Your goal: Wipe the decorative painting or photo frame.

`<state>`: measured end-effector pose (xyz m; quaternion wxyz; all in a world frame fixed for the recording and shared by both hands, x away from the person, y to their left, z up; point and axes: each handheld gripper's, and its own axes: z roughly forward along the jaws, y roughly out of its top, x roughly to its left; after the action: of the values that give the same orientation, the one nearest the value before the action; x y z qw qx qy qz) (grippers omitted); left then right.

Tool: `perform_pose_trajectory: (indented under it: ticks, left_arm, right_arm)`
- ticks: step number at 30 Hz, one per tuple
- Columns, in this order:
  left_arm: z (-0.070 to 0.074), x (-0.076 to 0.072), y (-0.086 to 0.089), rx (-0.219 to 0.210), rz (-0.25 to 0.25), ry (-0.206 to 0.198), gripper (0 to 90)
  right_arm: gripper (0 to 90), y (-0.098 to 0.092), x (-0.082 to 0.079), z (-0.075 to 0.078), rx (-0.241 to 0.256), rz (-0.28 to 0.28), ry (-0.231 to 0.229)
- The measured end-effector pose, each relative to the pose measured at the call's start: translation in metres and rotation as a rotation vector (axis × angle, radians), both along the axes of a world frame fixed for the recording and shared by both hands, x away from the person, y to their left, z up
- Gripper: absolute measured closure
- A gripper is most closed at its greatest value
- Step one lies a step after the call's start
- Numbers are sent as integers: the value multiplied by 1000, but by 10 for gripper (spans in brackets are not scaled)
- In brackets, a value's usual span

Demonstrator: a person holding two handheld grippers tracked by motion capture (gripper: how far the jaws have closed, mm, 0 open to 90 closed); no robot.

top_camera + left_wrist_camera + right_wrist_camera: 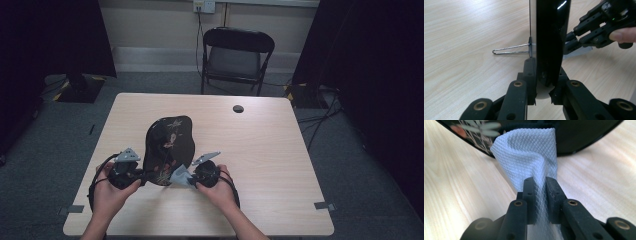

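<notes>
Left gripper point(134, 176) jaws clamped on bottom edge of black lacquered tray point(167, 149), held upright w/ lower rim near table point(260, 150). Tray looks stiff, glossy, prob slippery & scratch-prone: grip rim only. Right gripper point(194, 177) jaws shut on soft, light white cloth point(529, 152), touching tray's lower edge.

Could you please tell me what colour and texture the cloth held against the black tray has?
The cloth is white with a fine diamond-grid weave, seen best in the right gripper view.

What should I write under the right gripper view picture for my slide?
Right tool pinching a white cloth against a shiny black flowered tray.
</notes>
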<state>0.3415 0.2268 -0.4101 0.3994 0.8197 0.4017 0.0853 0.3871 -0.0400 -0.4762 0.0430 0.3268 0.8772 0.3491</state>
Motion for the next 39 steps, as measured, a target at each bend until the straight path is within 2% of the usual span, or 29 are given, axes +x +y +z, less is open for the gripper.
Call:
perform_pose_trajectory:
  ticks: [6, 10, 14, 21, 27, 39]
  left_arm:
    - [0, 0, 0, 0, 2, 0, 787]
    - [0, 0, 0, 0, 3, -1, 787]
    - [0, 0, 0, -2, 4, -1, 787]
    - [0, 0, 0, -1, 5, 0, 787]
    - [0, 0, 0, 1, 4, -1, 787]
    - [0, 0, -1, 0, 5, 2, 787]
  right_arm:
    - [799, -3, -1, -2, 4, 2, 3]
    - [800, -8, -1, 6, 16, -2, -7]
    - [799, -14, -3, 21, 26, -5, -32]
    - [799, -23, -5, 57, 66, 5, -81]
    - [799, -25, -2, 93, 91, 13, -133]
    - [799, -18, 6, 166, 168, 4, -247]
